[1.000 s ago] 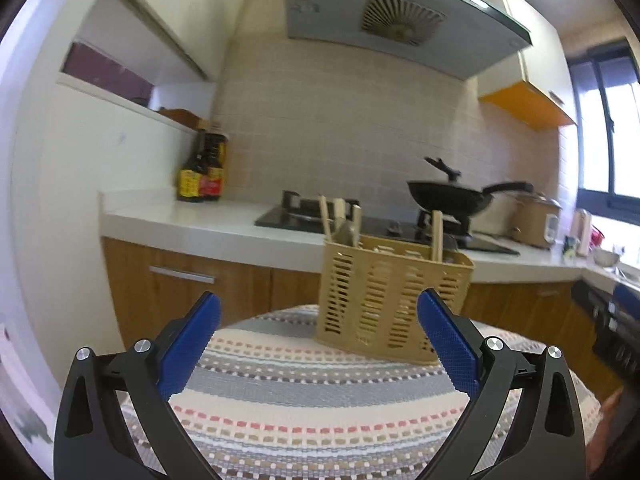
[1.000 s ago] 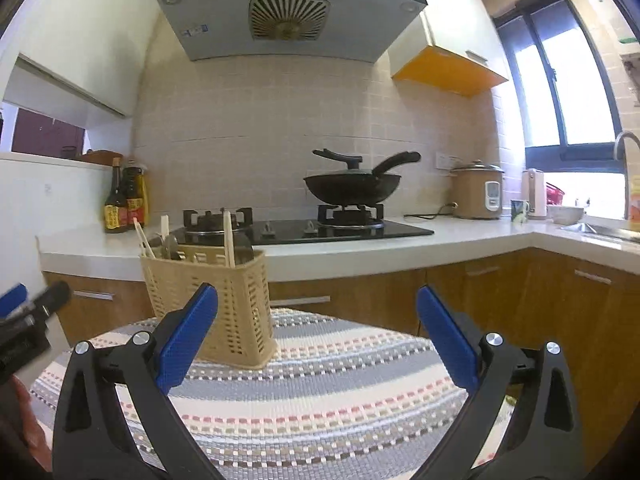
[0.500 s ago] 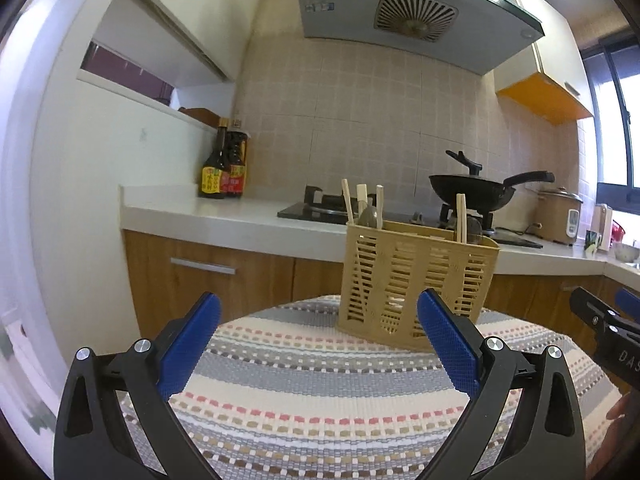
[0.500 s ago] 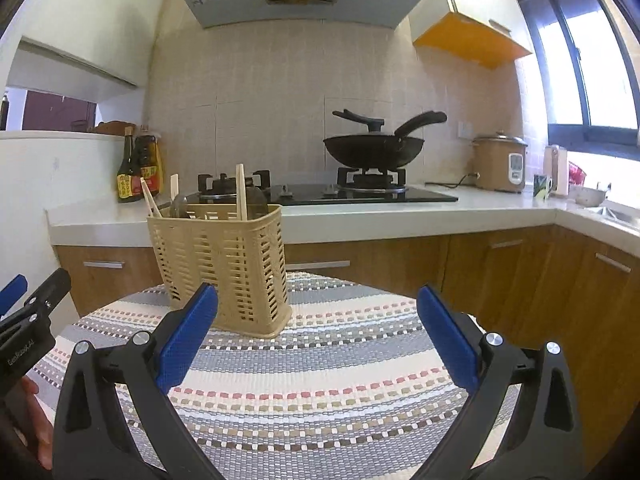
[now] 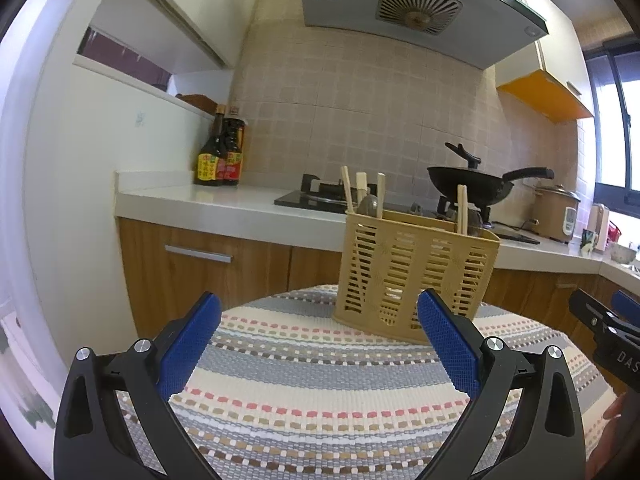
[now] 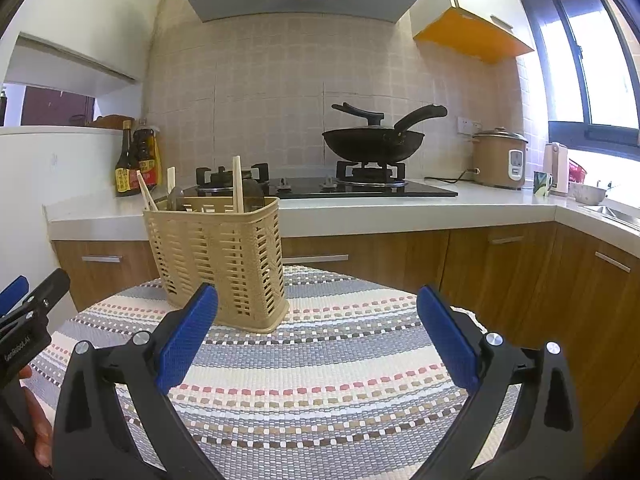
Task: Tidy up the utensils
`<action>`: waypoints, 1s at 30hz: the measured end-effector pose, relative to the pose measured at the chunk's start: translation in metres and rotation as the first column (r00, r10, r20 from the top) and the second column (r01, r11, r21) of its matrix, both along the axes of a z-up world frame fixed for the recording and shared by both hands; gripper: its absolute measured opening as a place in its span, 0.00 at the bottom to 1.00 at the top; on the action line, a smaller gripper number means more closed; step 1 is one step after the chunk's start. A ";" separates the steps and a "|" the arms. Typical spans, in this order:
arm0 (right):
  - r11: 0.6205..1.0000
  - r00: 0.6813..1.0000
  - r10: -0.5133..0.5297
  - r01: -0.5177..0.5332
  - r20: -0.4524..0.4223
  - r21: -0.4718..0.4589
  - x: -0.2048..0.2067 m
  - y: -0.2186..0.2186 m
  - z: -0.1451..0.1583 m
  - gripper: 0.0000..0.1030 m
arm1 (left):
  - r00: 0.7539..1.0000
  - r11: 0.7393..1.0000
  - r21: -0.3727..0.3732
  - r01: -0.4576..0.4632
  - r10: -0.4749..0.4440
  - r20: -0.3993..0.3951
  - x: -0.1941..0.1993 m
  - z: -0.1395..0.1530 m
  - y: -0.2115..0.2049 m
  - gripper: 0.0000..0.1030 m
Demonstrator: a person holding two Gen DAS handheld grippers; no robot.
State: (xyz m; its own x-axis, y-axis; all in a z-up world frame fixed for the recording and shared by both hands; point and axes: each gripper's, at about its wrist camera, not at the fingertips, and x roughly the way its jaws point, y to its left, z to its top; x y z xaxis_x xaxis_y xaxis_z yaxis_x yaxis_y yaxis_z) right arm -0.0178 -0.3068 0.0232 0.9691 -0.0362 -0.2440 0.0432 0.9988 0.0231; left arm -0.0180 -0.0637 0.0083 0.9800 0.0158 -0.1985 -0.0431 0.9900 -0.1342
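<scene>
A tan slotted basket [image 5: 416, 276] stands upright on a striped mat [image 5: 320, 392] at centre right of the left wrist view, and at centre left of the right wrist view. Wooden chopsticks [image 5: 346, 194] and a spoon [image 5: 367, 205] rise from one end of the basket; another chopstick pair [image 5: 462, 209] leans at the other end. No loose utensils show on the mat.

The left gripper [image 5: 319, 344] fills the lower frame, its blue pads [image 5: 188, 346] spread wide with nothing between them. The right gripper [image 6: 318, 342] is likewise agape and empty; its tip also shows at the right edge of the left view.

The basket looks like thin, light plastic, stiff yet liable to slide or tip if nudged high up; a pinch on the rim or a short end wall seems the safest hold. The chopsticks appear light, rigid and smooth, best taken near their exposed upper ends, squarely across the pads so they do not twist. The spoon, likely metal, may be slippery.

Behind, a wok [image 6: 373, 142] sits on the stove [image 6: 332, 188], beside a rice cooker [image 6: 499, 158], at upper right.
</scene>
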 end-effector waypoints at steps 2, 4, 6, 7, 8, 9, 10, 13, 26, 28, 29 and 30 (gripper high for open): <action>1.000 1.000 -0.002 0.002 -0.001 0.003 0.000 -0.001 0.000 0.92 | 1.000 1.000 0.005 0.012 -0.012 -0.015 0.002 -0.001 -0.002 0.92; 1.000 1.000 -0.002 0.002 -0.004 0.003 0.001 -0.002 0.000 0.92 | 1.000 1.000 0.014 0.010 -0.010 -0.015 0.002 0.000 -0.004 0.92; 1.000 1.000 -0.004 0.004 -0.011 -0.003 0.002 -0.002 -0.001 0.92 | 1.000 1.000 0.019 0.009 -0.008 -0.009 0.000 0.000 -0.005 0.92; 1.000 1.000 -0.004 0.004 -0.012 -0.005 0.002 -0.002 -0.001 0.92 | 1.000 1.000 0.020 0.007 -0.007 -0.008 0.000 0.000 -0.005 0.92; 1.000 1.000 -0.004 0.004 -0.013 -0.006 0.002 -0.002 -0.001 0.92 | 1.000 1.000 0.021 0.006 -0.006 -0.008 0.000 0.000 -0.005 0.92; 1.000 1.000 -0.004 0.004 -0.014 -0.007 0.002 -0.001 -0.001 0.92 | 1.000 1.000 0.021 0.005 -0.005 -0.009 0.000 0.000 -0.005 0.92; 1.000 1.000 -0.005 0.005 -0.014 -0.009 0.002 -0.001 -0.001 0.92 | 1.000 1.000 0.021 0.004 -0.004 -0.010 0.000 0.000 -0.005 0.92; 1.000 1.000 -0.006 0.006 -0.013 -0.017 0.002 0.000 -0.002 0.92 | 1.000 1.000 0.022 0.004 -0.004 -0.012 0.001 0.000 -0.006 0.92; 0.999 1.000 -0.011 0.010 -0.015 -0.038 0.000 0.004 -0.003 0.92 | 1.000 1.000 0.024 0.009 -0.008 -0.018 0.000 0.000 -0.006 0.92; 0.999 1.000 -0.011 0.011 -0.017 -0.042 0.001 0.004 -0.003 0.92 | 1.000 1.000 0.022 0.010 -0.009 -0.021 0.000 0.000 -0.006 0.92; 0.999 1.000 -0.011 0.011 -0.017 -0.044 0.001 0.004 -0.003 0.92 | 1.000 1.000 0.021 0.012 -0.012 -0.022 0.000 0.000 -0.006 0.92; 0.999 1.000 -0.012 0.012 -0.016 -0.045 0.001 0.004 -0.003 0.92 | 1.000 1.000 0.021 0.015 -0.014 -0.024 0.000 0.000 -0.006 0.92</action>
State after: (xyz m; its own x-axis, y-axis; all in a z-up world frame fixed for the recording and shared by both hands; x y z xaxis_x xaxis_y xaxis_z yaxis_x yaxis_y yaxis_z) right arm -0.0171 -0.3024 0.0203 0.9644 -0.0589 -0.2579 0.0551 0.9982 -0.0222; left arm -0.0181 -0.0698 0.0082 0.9752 0.0061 -0.2213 -0.0317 0.9932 -0.1120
